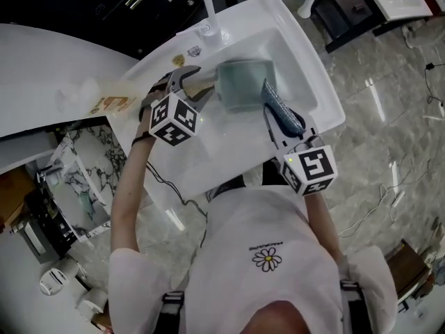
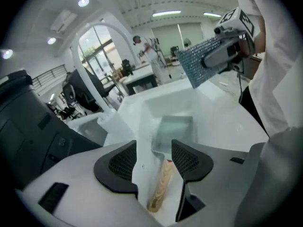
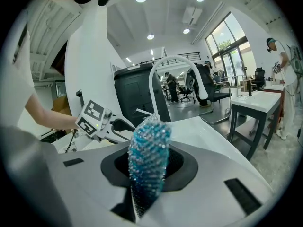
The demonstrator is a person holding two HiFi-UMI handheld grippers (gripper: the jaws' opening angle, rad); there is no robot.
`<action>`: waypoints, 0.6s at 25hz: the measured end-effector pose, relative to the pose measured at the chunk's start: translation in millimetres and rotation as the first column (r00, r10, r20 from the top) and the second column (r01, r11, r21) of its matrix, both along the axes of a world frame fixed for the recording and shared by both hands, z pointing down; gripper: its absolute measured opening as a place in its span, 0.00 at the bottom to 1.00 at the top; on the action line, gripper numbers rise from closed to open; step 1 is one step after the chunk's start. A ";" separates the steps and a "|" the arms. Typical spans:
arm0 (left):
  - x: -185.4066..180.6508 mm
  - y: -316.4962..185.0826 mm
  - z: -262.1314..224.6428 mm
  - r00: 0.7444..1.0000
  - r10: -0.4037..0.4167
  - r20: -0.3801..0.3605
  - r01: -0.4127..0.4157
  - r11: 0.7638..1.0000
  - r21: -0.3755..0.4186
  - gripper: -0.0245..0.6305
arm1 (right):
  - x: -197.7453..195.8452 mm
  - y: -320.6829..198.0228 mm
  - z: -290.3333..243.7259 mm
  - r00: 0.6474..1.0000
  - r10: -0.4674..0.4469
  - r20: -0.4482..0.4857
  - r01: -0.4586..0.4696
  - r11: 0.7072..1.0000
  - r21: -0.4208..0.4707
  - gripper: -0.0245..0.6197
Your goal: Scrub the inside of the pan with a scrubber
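The pan (image 1: 245,82) is sitting in the sink (image 1: 316,82), its handle (image 2: 161,186) pointing to 9 o'clock in the head view. The handle is being straddled, not squeezed, by the wide-open jaws of the left gripper (image 2: 154,159). At the pan's 4 o'clock, the scrubber (image 3: 149,157) is being clamped by the right gripper (image 3: 149,169).

Counted: 1 pan (image 1: 243,82) with 1 wooden handle (image 2: 161,186), 1 scrubber (image 1: 281,108), 1 white sink (image 1: 327,110) and 1 tap (image 1: 208,9). There are 2 claws, 1 left claw (image 2: 154,150) and 1 right claw (image 3: 149,160), and 2 marker cubes (image 1: 174,119), 1 per claw.
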State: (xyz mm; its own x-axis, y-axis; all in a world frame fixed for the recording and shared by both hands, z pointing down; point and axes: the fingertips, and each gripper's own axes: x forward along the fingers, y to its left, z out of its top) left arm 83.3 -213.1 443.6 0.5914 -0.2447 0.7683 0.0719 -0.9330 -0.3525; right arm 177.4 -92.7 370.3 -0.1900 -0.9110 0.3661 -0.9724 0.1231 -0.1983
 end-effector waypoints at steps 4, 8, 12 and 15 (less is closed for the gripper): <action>-13.1 -1.2 60.4 0.978 0.079 0.194 -0.070 0.996 -0.054 0.39 | 1.3 -4.8 17.3 1.000 -0.021 0.007 0.022 0.999 -0.040 0.13; -27.8 -0.7 112.5 0.918 0.148 0.369 -0.130 0.989 -0.074 0.39 | 3.8 -6.8 33.4 0.999 -0.033 0.027 0.035 0.996 -0.077 0.13; -38.8 -7.3 150.0 0.864 0.173 0.473 -0.144 0.985 -0.097 0.39 | 7.1 -7.7 46.5 0.999 -0.035 0.034 0.039 0.994 -0.105 0.13; -40.7 -13.1 164.6 0.843 0.174 0.508 -0.142 0.985 -0.100 0.37 | 7.1 -9.0 52.1 0.998 -0.056 0.031 0.059 0.991 -0.122 0.13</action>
State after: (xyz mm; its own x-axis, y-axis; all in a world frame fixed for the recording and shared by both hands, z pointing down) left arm 42.6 -226.2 608.1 0.1356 -0.1289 0.9823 0.3759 -0.9107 -0.1714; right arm 184.5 -101.6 422.3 -0.2525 -0.8467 0.4684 -0.9583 0.1519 -0.2420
